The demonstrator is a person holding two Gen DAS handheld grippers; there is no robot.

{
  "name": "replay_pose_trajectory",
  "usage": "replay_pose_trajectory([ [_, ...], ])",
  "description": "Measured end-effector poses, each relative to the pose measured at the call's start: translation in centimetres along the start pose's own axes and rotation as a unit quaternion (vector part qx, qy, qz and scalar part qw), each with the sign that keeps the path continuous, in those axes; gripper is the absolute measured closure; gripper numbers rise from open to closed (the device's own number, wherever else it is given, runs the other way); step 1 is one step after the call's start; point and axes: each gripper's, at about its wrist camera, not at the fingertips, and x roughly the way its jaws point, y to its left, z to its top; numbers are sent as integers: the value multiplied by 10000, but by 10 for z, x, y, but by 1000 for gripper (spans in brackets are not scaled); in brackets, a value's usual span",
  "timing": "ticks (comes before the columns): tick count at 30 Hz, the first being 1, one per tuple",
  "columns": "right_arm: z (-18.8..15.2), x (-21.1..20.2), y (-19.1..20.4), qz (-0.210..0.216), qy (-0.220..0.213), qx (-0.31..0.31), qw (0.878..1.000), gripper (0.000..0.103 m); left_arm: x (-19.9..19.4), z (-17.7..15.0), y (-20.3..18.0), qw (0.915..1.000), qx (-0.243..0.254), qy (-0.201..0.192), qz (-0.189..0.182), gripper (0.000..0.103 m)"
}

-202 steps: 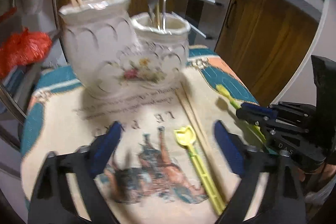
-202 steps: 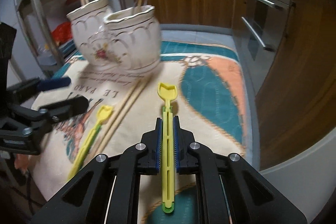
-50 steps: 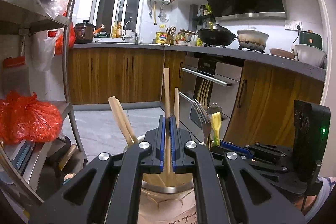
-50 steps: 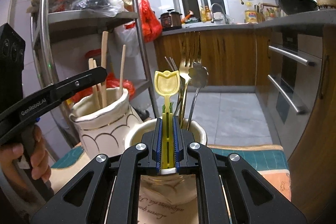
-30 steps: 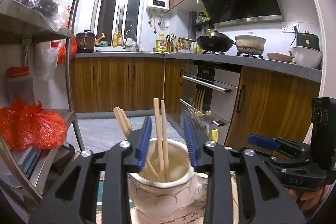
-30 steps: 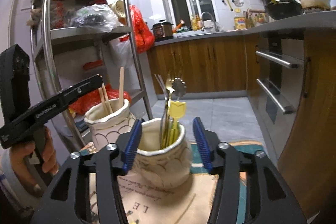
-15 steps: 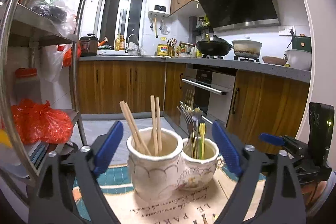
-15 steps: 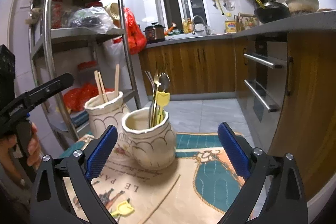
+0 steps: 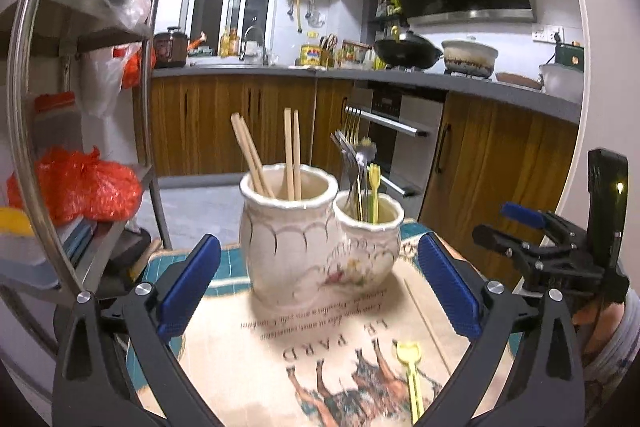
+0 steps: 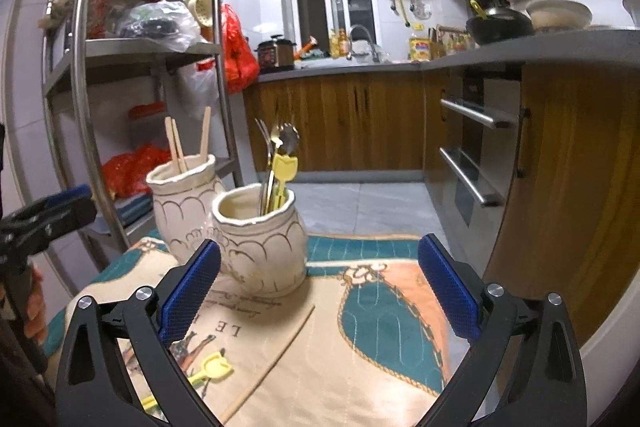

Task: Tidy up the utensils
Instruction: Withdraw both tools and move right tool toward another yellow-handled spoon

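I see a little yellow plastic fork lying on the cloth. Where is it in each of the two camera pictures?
Left wrist view: the yellow fork lies low and right of centre on the cloth, between the open fingers.
Right wrist view: it lies at the lower left, partly behind the left finger.
Shared landmark: the smaller jar holding metal forks, beyond it in both.

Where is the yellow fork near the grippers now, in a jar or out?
Out. The yellow fork lies flat on the printed mat, before both jars.
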Motion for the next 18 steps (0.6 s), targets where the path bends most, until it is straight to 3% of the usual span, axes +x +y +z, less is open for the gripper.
replay_pose_trajectory([
  [8, -13, 4, 4, -16, 490, -29, 9988, 5, 6, -20, -5, 9986, 21, 528, 80, 6],
  [14, -28, 8, -3, -135, 1042, 132, 9944, 5, 20, -34, -10, 9944, 100, 1025, 218, 6],
  [18, -38, 14, -1, -101, 1416, 161, 9897, 5, 22, -37, -12, 9928, 189, 1157, 231, 6],
])
